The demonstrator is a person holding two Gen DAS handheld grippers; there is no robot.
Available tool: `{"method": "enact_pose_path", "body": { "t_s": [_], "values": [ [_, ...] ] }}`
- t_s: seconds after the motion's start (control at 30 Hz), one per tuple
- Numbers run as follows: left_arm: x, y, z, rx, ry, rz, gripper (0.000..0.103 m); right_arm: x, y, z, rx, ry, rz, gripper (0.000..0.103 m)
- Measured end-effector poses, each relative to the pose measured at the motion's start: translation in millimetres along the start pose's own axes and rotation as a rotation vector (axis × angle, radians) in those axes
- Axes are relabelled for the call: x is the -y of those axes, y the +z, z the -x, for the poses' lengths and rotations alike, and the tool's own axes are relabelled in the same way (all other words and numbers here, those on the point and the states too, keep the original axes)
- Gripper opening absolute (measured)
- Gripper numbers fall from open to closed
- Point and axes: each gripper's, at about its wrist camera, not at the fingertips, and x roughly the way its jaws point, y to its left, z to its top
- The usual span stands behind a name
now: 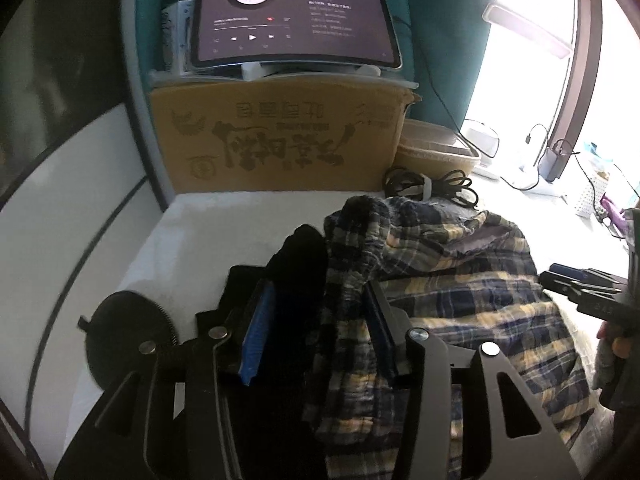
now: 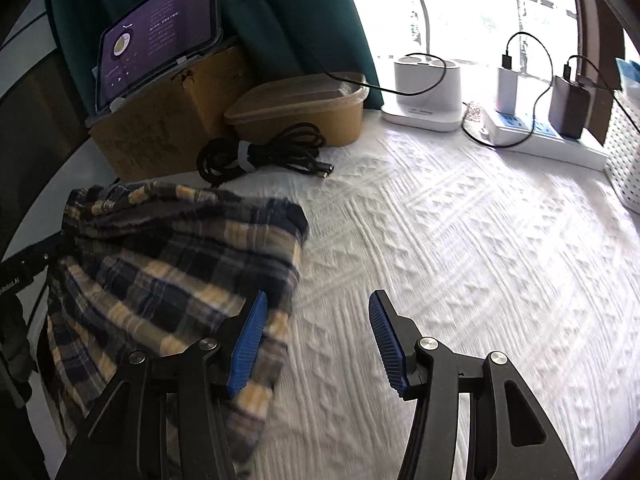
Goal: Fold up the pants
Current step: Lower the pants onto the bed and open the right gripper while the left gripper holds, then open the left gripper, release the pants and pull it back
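Observation:
The plaid pants [image 1: 460,280] lie bunched on the white quilted cover [image 2: 460,240], navy and yellow checks with a dark lining showing. My left gripper [image 1: 319,286] stands over their left end. A raised fold of plaid and black cloth sits between its blue pads [image 1: 256,328]. The left pad's face shows bare, so the pads do not press. In the right wrist view the pants [image 2: 172,264] lie at the left, and my right gripper [image 2: 318,296] is open beside their right edge with only the cover between its fingers. Its left finger overlaps the cloth's corner.
A tablet [image 1: 292,16] leans on a cardboard box [image 1: 280,136] at the back. A brown lidded container [image 2: 304,108] and a coiled black cable [image 2: 260,156] lie behind the pants. A white charging dock [image 2: 424,92] and a power strip [image 2: 532,132] line the window side.

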Motion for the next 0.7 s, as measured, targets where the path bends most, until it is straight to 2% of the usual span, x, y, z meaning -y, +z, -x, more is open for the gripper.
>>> {"method": "enact_pose_path", "body": {
  "t_s": [0.27, 0.7],
  "values": [
    [1, -15, 22, 0.021, 0.031, 0.007, 0.046, -3, -23, 25, 0.01, -0.007, 0.007, 0.055],
    [32, -50, 51, 0.024, -0.02, -0.005, 0.046, -3, -59, 64, 0.029, -0.013, 0.017, 0.055]
  ]
}}
